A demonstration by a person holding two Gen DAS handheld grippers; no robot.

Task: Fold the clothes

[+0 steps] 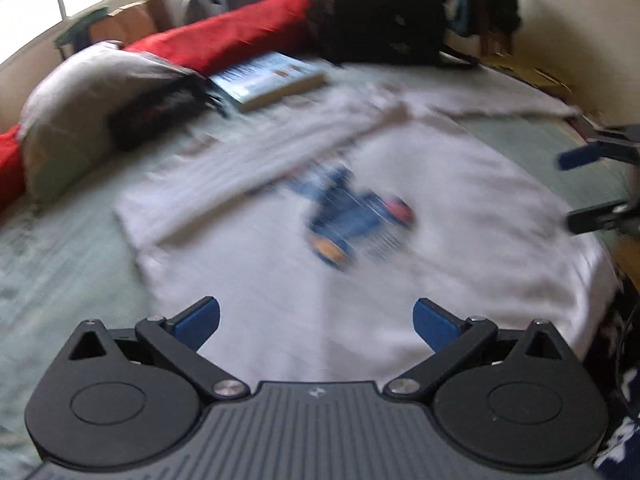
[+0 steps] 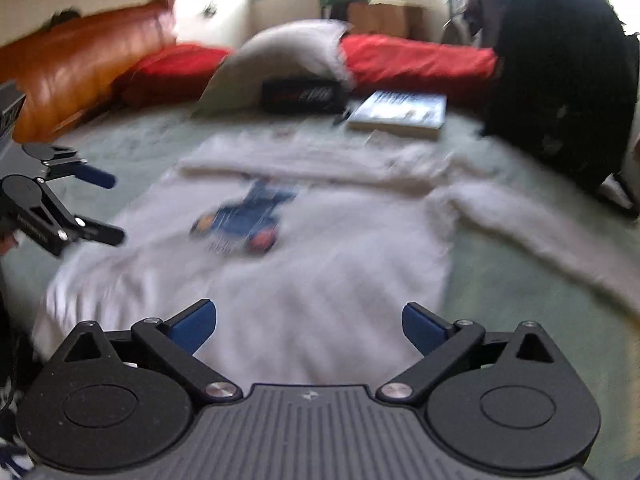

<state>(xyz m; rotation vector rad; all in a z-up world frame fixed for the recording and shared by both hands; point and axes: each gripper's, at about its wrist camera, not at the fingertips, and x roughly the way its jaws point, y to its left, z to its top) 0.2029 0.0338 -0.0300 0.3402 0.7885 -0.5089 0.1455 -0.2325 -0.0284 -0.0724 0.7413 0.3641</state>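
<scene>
Here, both views are smeared with motion blur, so fine detail is lost. My left tongs (image 1: 316, 326) hang with their blue-padded fingers spread wide, pinching nothing, above the near hem of a white long-sleeved cotton shirt with a blue printed car on its chest (image 1: 420, 216). The shirt lies flat, print upward, on the pale green bedsheet (image 1: 60, 264); one sleeve is folded diagonally across the upper chest, touching the top of the print, while the other sleeve stretches out sideways onto the sheet. My right tongs (image 2: 309, 328) are likewise spread apart and grip nothing, poised over the shirt's lower body. In the right wrist view the left tongs show at the left edge, fingers apart, just beside the shirt's side edge; whether they touch the cloth I cannot tell. In the left wrist view the right tongs show at the right edge, again open. Beyond the shirt, near the collar, a light blue paperback book (image 1: 266, 80) lies flat on the sheet. Beside it sits a grey pillow (image 1: 80, 104) with a small black pouch (image 1: 156, 108) against it, a long red bolster cushion (image 1: 224, 38) behind them, and a heap of black clothing (image 1: 376, 12) at the far side.
</scene>
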